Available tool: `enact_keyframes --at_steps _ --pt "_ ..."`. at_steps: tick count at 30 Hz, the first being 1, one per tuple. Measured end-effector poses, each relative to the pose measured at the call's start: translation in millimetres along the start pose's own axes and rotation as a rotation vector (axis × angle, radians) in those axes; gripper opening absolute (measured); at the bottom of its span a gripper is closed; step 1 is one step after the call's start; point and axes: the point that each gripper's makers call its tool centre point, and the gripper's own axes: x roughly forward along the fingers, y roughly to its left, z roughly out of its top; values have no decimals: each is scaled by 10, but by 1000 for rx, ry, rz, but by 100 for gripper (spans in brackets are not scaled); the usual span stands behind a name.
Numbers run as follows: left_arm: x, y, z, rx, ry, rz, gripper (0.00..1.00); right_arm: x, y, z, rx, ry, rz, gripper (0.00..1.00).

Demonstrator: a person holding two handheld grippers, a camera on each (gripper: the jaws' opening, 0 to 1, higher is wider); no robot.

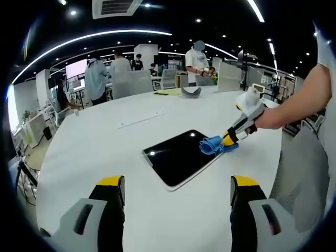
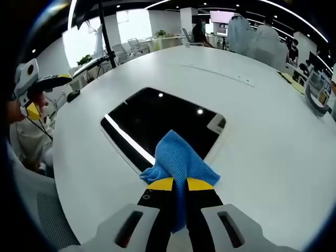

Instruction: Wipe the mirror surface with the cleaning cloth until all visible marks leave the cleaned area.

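Right gripper [image 2: 180, 184] clamped on the blue cleaning cloth [image 2: 180, 157], fingers [image 2: 160, 185] pinching it at the mirror's [image 2: 157, 118] near edge. Mirror flat on the white worktop [image 2: 262, 131]. Left gripper [image 1: 177, 191] hovering near, fingers apart, holding nothing.

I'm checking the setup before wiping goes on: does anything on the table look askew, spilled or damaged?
Nothing stands out. The mirror lies flat on the white table, with no cracks or spills visible. The right tongs are shut on the blue cloth at the mirror's edge; the left tongs are open above bare table.
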Motion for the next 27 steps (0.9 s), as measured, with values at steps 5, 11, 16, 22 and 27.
enact_keyframes --at_steps 5,11,16,22,27 --pt "-1 1 1 -2 -3 -1 83 21 -30 25 -2 2 -2 2" --pt "-12 5 33 9 -20 3 81 42 -54 52 -10 9 0 2" --pt "4 15 12 6 -16 1 81 62 -84 81 -10 11 -2 2" --pt "12 25 5 3 -14 3 81 84 -112 111 -13 13 -4 2" --pt "17 34 -4 0 -12 4 81 107 -141 142 -16 14 -6 2"
